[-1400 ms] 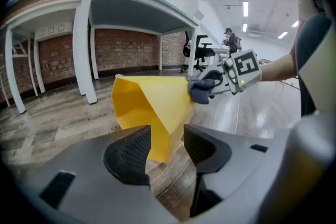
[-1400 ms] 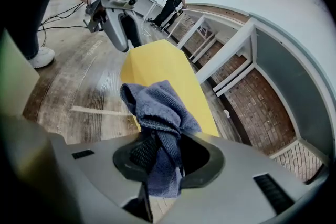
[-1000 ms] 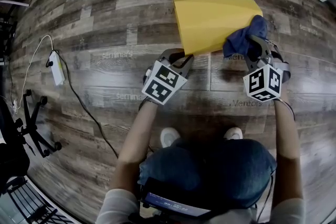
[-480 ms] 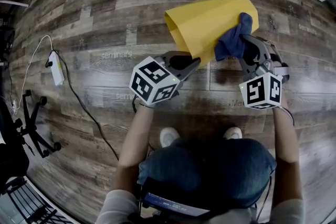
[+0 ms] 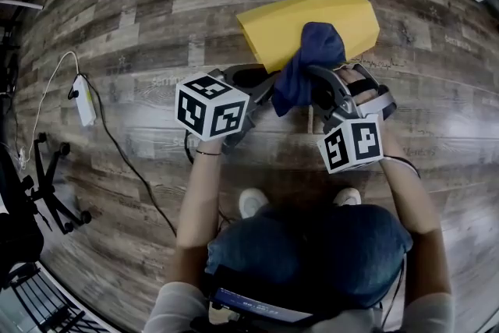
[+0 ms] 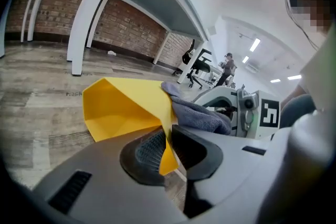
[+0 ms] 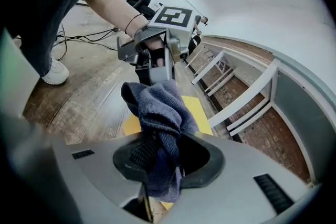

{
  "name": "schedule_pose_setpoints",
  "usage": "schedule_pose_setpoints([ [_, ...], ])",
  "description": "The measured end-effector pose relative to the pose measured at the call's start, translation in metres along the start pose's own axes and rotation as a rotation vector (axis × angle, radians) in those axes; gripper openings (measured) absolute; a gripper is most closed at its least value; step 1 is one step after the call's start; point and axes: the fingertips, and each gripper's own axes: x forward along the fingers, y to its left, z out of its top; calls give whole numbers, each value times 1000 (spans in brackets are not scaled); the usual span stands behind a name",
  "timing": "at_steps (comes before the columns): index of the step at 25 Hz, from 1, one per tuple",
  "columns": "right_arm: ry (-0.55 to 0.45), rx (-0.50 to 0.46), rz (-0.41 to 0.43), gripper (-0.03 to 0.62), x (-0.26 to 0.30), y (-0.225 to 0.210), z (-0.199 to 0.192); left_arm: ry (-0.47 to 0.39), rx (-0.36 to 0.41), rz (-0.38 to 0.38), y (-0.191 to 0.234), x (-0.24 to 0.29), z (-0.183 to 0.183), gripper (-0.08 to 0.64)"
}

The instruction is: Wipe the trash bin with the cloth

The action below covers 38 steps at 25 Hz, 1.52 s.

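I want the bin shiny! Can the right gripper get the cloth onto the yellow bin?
Probably yes. The right gripper holds the cloth in its fingers, and the cloth looks to be resting on the bin, with nothing in between.

There's the left grey two-jaw gripper nipping the yellow plastic trash bin by its rim (jaws just eased wider). The right grey two-jaw gripper clamps the bunched dark blue cloth, both bare forearms stretched forward, grippers tilted downward.
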Motion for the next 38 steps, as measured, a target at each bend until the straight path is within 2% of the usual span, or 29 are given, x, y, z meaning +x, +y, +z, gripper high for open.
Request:
schedule_pose_setpoints([
  [4,5,17,8,101,11,-3,-3,19,32,39,5,-1,1,44],
  [8,23,28,1,101,11,-7,-14,15,31,37,6,-1,1,46],
  [15,119,81,-34,101,1,-26,-65,19,36,28,5,-1,2,46],
  [25,251,272,-114,101,-15,-59,-144,17,65,25,4,0,1,46],
  [28,257,294,-123,101,-15,-59,-146,7,121,49,4,-2,2,49],
  [32,262,284,-122,101,-15,-61,-146,4,272,127,1,0,-3,96],
  [38,267,283,-123,101,-16,-56,-147,27,279,67,-12,12,-27,138],
])
